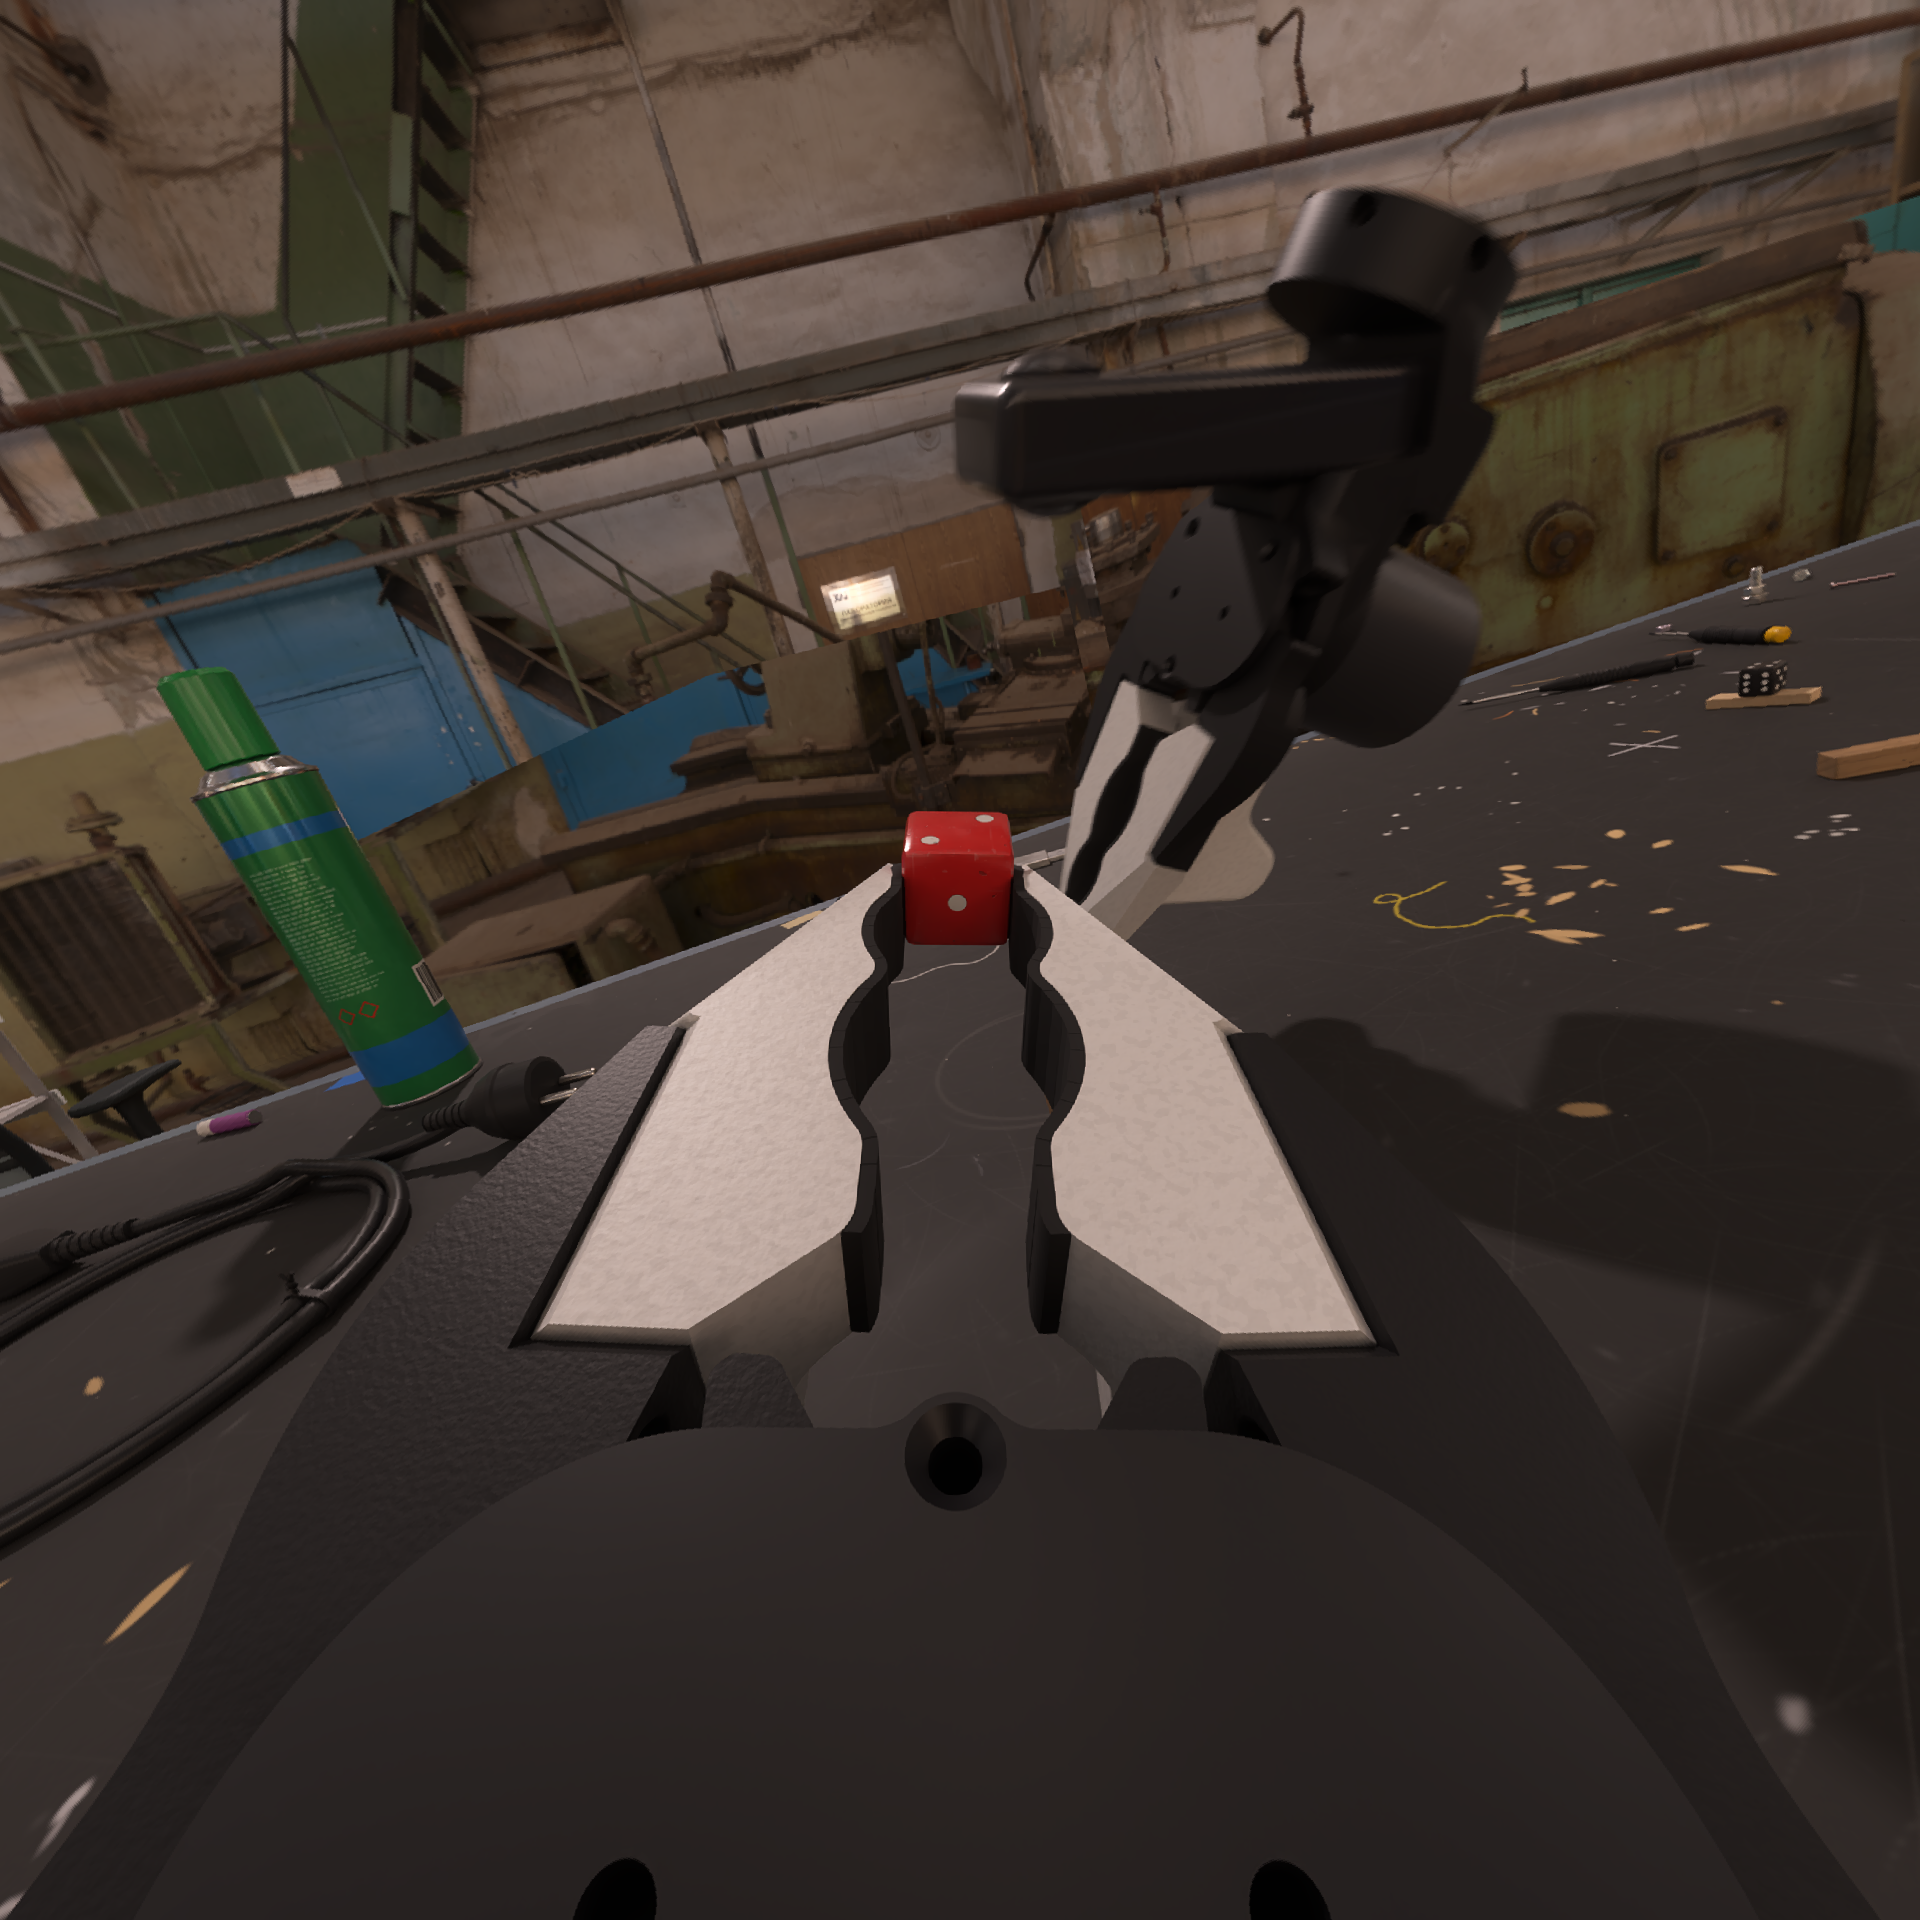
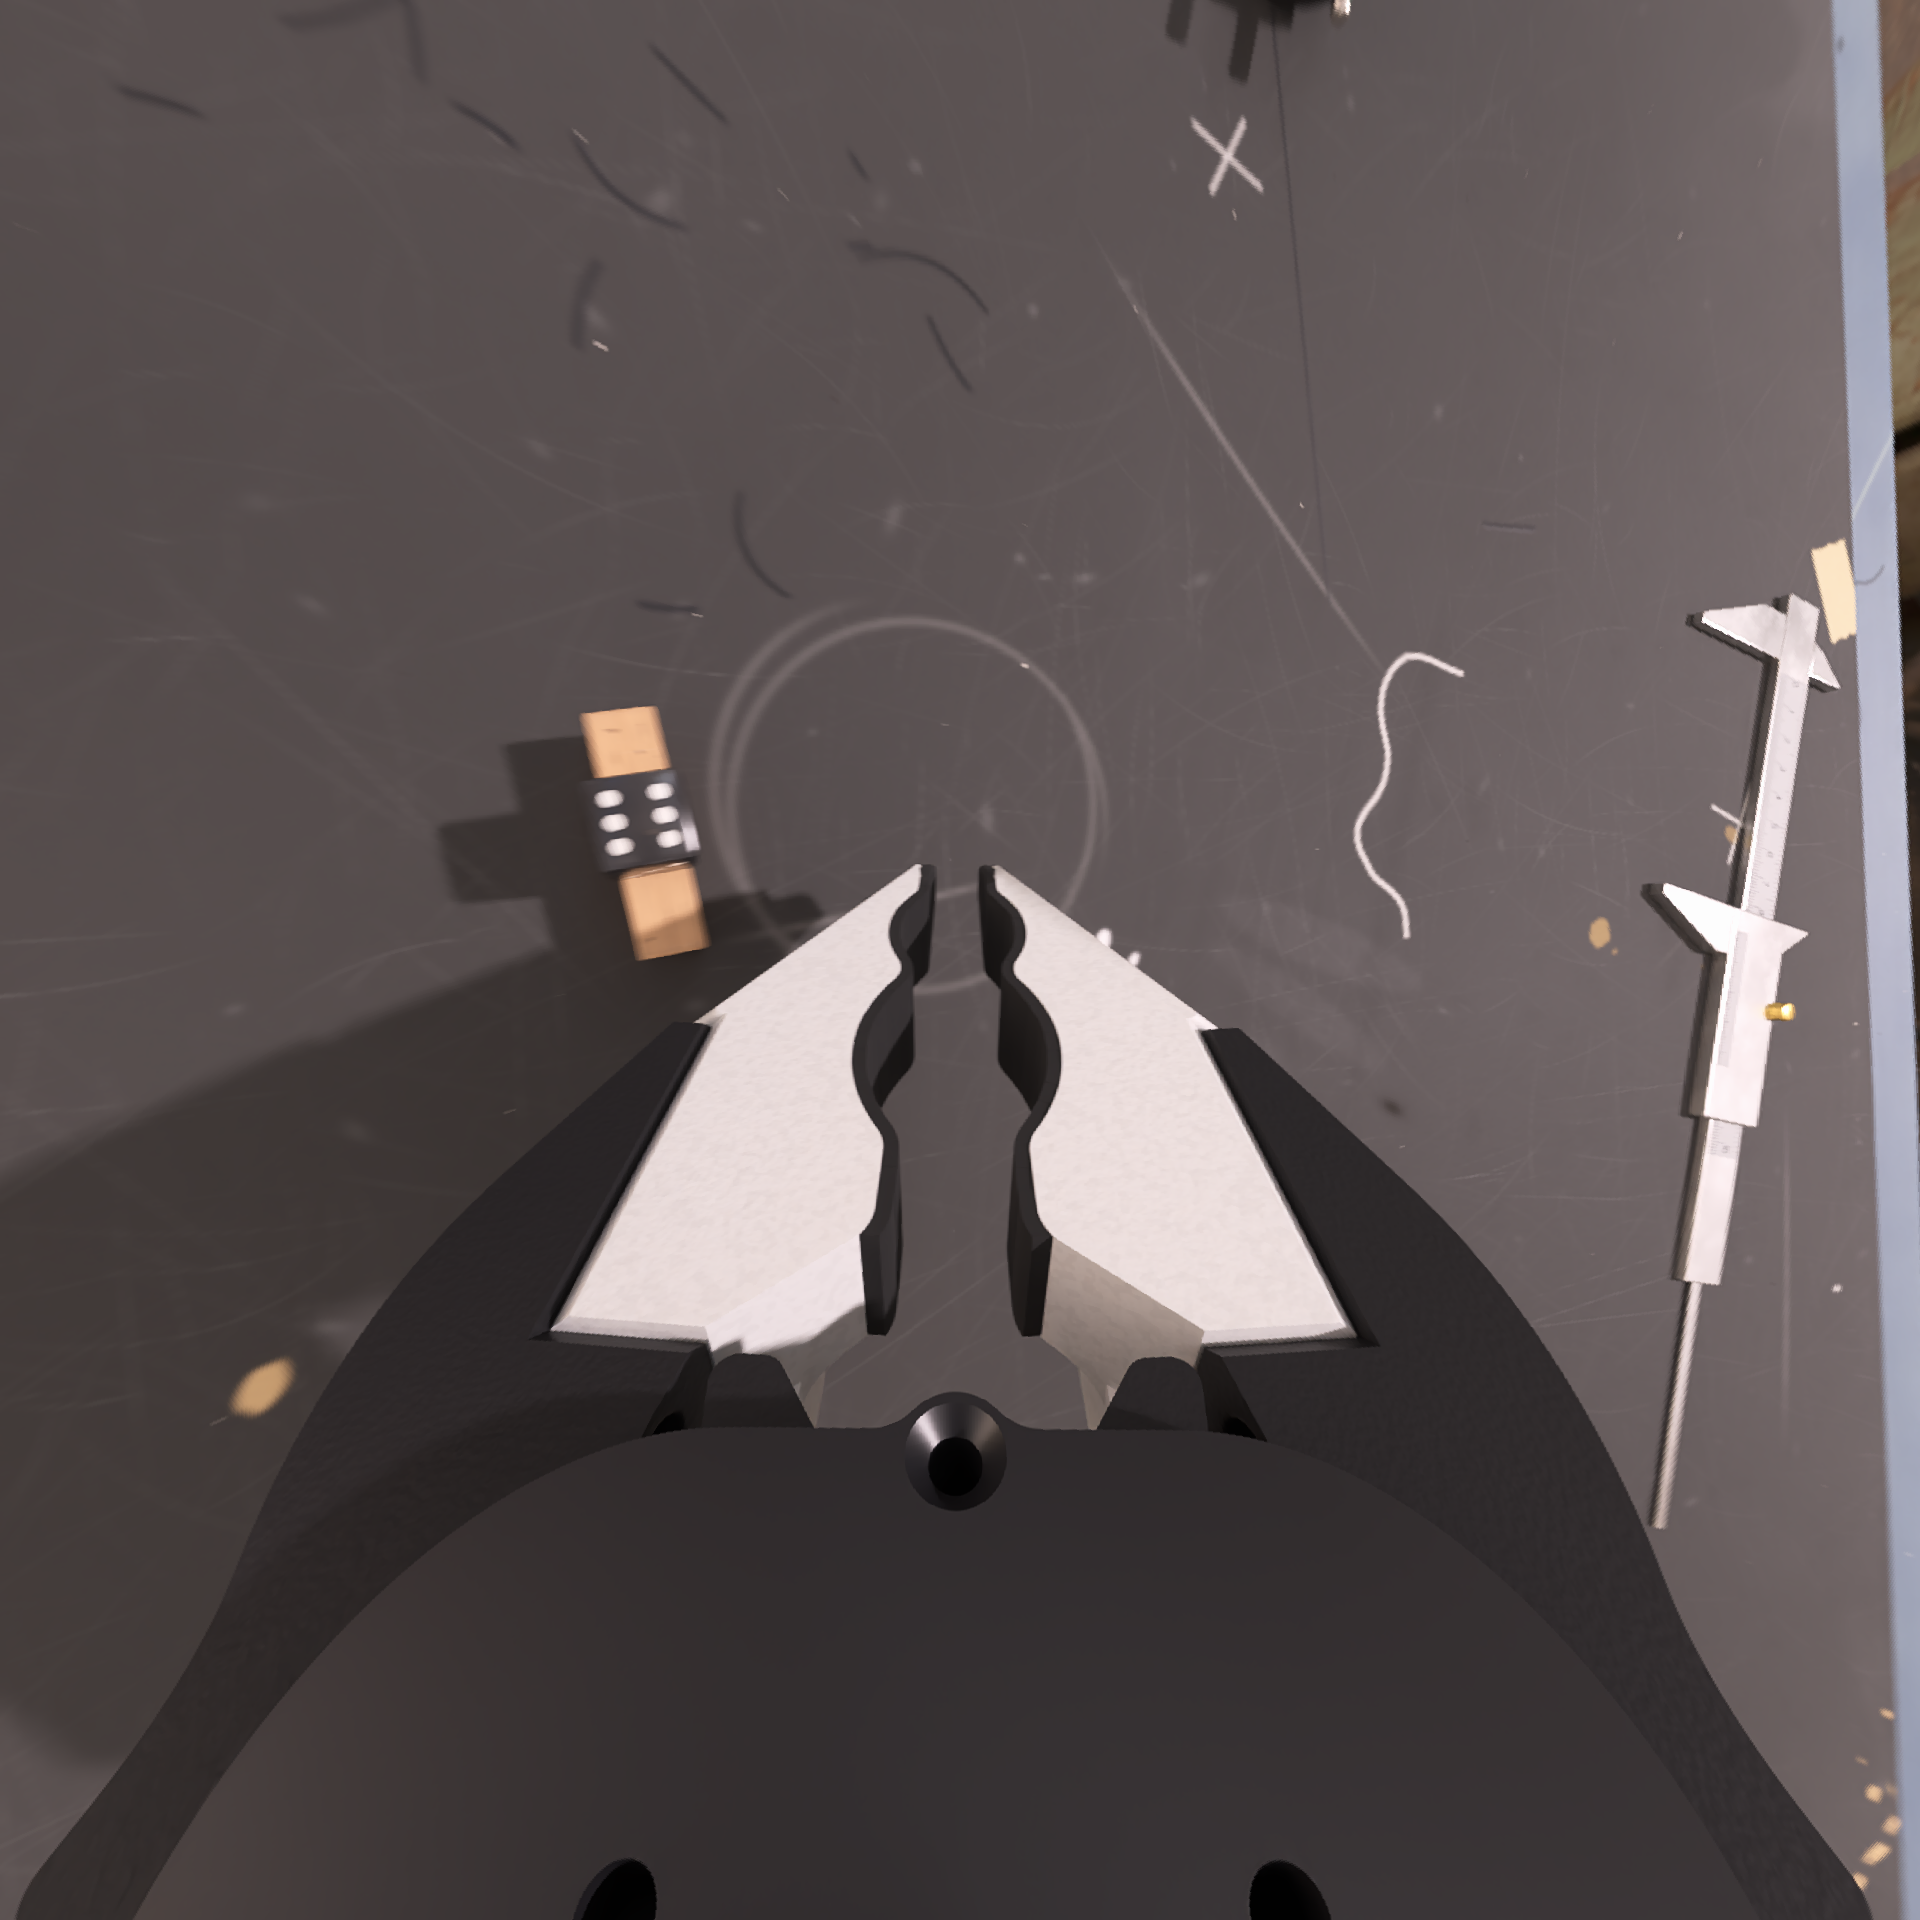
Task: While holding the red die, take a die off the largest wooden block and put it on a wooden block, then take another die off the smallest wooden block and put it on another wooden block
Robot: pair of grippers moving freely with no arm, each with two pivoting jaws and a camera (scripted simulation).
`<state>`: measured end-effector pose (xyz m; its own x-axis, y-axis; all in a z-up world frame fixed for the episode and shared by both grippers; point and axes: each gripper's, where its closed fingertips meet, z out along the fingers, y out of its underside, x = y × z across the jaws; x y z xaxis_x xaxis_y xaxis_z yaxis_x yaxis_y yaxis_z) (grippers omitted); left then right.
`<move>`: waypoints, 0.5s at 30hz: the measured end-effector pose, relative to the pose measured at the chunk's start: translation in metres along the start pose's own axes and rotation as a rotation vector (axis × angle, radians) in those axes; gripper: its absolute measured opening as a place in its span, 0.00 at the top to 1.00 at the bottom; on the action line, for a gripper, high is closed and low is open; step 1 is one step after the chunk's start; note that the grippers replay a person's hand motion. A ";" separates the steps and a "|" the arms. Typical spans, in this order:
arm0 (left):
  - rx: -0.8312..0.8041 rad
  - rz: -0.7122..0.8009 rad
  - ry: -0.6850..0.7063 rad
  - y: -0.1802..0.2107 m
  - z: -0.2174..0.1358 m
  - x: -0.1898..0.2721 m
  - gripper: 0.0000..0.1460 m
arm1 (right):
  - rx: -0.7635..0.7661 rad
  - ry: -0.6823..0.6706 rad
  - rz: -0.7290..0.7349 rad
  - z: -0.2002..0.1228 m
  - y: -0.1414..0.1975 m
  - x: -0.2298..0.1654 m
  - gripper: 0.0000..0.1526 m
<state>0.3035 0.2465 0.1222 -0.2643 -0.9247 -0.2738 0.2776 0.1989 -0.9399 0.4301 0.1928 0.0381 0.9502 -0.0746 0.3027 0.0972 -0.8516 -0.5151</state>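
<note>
My left gripper (image 1: pixel 957 894) is shut on the red die (image 1: pixel 957 873), held at its fingertips above the dark table. My right gripper (image 2: pixel 954 883) hangs over the table with its jaws almost together and nothing between them. It also shows in the left wrist view (image 1: pixel 1101 883), just right of the red die, pointing down. A black die (image 2: pixel 639 821) sits on a small wooden block (image 2: pixel 623 740) to the left of my right fingertips. In the left wrist view, another black die (image 1: pixel 1763 678) sits on a flat wooden block (image 1: pixel 1766 699) far right. A bare wooden block (image 1: pixel 1870 755) lies near it.
A green spray can (image 1: pixel 322 894) stands at the left, with a black cable and plug (image 1: pixel 499 1091) in front of it. Screwdrivers (image 1: pixel 1590 677) lie at the far right. A metal caliper (image 2: pixel 1745 987) and a white string (image 2: pixel 1397 790) lie near the table's right edge (image 2: pixel 1870 727).
</note>
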 end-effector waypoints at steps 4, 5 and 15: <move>0.000 0.005 0.004 0.000 0.000 0.001 0.87 | -0.061 -0.034 -0.001 0.020 0.005 0.010 0.80; 0.000 0.007 0.006 0.000 0.000 0.001 0.87 | -0.059 -0.043 0.010 0.021 0.006 0.012 0.77; -0.002 0.014 0.014 0.000 0.001 0.003 0.87 | 0.065 -0.222 0.164 -0.044 0.044 0.000 0.69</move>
<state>0.3039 0.2433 0.1215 -0.2733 -0.9173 -0.2897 0.2793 0.2125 -0.9364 0.4214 0.1328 0.0511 0.9957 -0.0867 0.0315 -0.0510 -0.8020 -0.5951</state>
